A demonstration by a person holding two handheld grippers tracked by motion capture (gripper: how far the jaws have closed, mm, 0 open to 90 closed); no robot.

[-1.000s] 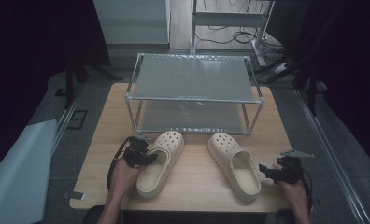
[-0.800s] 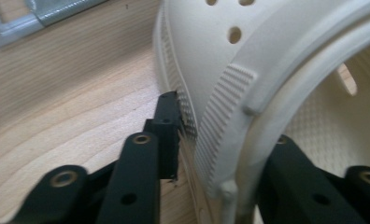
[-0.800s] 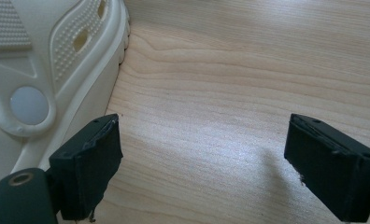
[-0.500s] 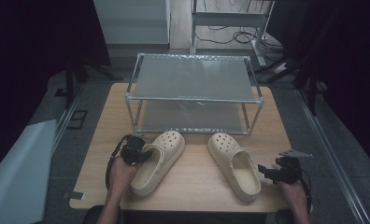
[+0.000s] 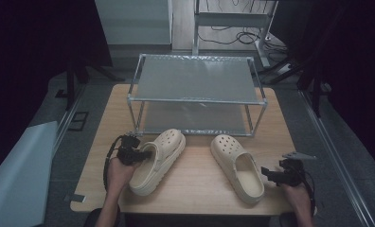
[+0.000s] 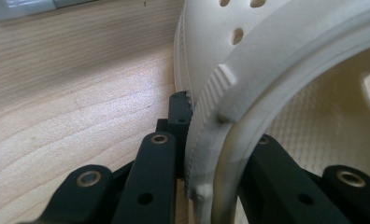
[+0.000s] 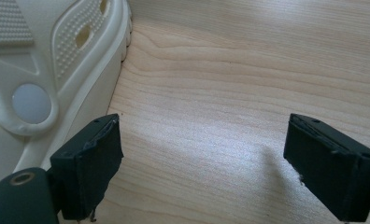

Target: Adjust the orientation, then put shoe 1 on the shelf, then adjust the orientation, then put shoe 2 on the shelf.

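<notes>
Two cream foam clogs lie on the wooden table [image 5: 200, 191]. In the high view the left clog [image 5: 159, 158] lies slanted, toe toward the rack. My left gripper [image 5: 145, 153] is at its left side. In the left gripper view the jaws have just been closing and now pinch the clog's side wall [image 6: 276, 56]: one jaw outside, one inside, gripper [image 6: 216, 126] shut on it. The right clog [image 5: 237, 165] lies to the right. My right gripper [image 5: 267, 174] stands open just right of its heel. In the right gripper view the gripper [image 7: 204, 154] holds nothing, and the clog [image 7: 43, 56] is at its left.
A two-shelf metal rack [image 5: 195, 78] with mesh shelves stands at the back of the table, just beyond the clogs' toes. Bare wood lies between the clogs and along the front edge. Cables and stands are on the floor behind.
My left gripper has shifted a little toward the left clog and its jaws have come together on the side wall. The right hand and both clogs stay put.
</notes>
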